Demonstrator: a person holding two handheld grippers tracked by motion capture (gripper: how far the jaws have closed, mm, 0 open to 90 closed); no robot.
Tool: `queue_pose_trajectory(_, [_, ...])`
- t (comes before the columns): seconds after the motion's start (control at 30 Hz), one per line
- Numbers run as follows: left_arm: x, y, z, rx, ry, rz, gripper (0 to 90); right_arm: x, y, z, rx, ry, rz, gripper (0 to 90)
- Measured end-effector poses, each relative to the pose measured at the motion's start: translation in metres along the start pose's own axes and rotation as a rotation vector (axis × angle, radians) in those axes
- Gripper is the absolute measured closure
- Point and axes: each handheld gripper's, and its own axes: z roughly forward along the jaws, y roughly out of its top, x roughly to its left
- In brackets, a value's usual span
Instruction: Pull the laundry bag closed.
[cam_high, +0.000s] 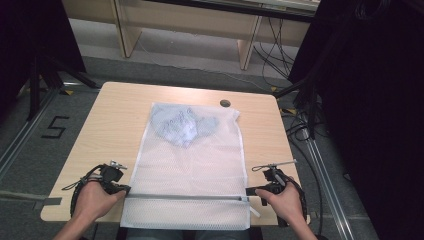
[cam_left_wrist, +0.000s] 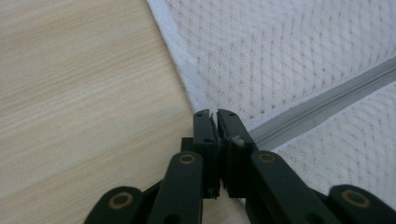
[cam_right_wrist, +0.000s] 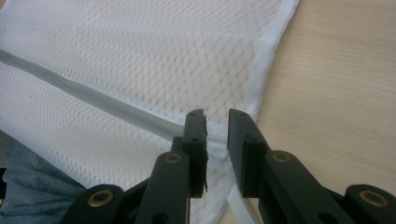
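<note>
The white mesh zippered laundry bag (cam_high: 192, 170) lies flat on the pale wooden surface (cam_high: 112, 125), its grey zipper (cam_high: 185, 197) running straight between the two. The left hand-held gripper (cam_left_wrist: 214, 113) pinches the zipper's left end; the right hand-held gripper (cam_right_wrist: 215, 114) stands slightly apart around the pull end. Inside, at the far end, sits a crumpled light-blue cloth (cam_high: 182, 126).

White mesh laundry bag (cam_high: 192, 170) lies flat on the table, near edge hanging over the front. Grey zipper (cam_high: 185, 197) runs straight across near that edge, closed, pull at its right end. Pale blue garment (cam_high: 182, 126) bunched inside at the far end.
</note>
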Motion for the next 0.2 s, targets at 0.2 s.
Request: queue_pose_trajectory(0.2, [-0.0010, 0.0006, -0.0048, -0.034, -0.015, -0.007, 81.2, -0.0046, -0.0008, -0.0020, -0.009, -0.003, 0.036, 75.0])
